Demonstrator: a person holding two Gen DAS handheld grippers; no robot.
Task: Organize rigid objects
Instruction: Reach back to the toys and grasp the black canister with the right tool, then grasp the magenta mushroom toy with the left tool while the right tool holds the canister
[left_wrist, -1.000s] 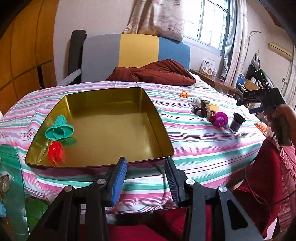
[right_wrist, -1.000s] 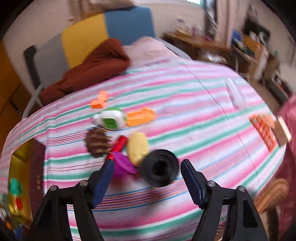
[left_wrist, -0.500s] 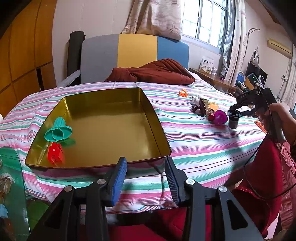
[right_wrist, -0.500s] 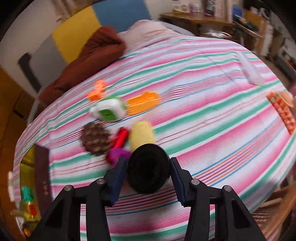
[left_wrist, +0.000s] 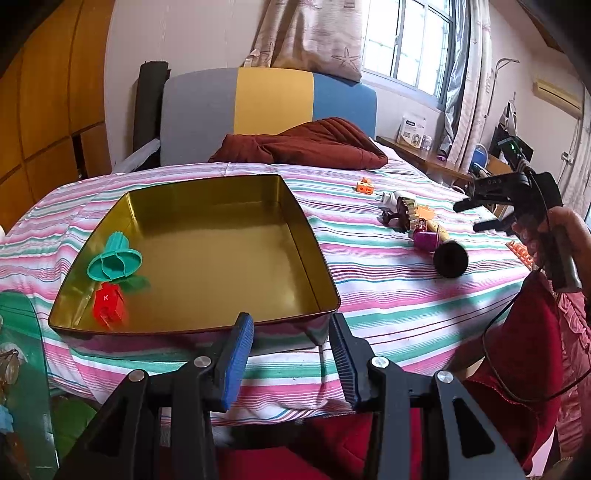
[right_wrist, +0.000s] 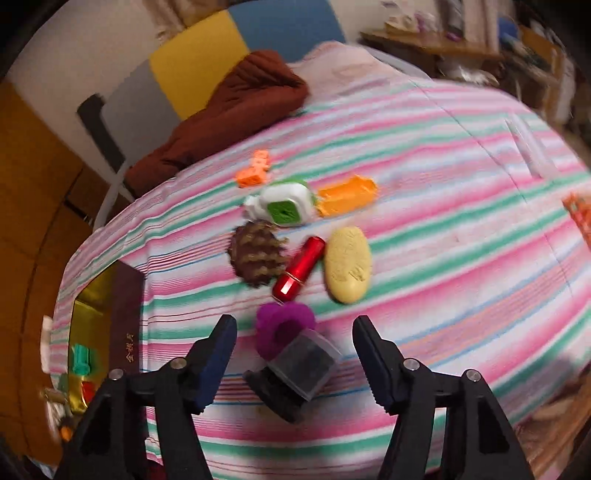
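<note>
Red block (left_wrist: 107, 302) – marked "K".

My right gripper (right_wrist: 293, 354) closed on the black jar (right_wrist: 295, 373) half a second ago; its jaws have just been opening again, and the jar now lies tipped over between them, untouched.

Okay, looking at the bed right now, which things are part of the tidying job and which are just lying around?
Part of the job:
gold tin
black cup
purple toy
red tube
yellow oval
teal toy

Just lying about:
brown blanket
striped sheet
headboard
</note>
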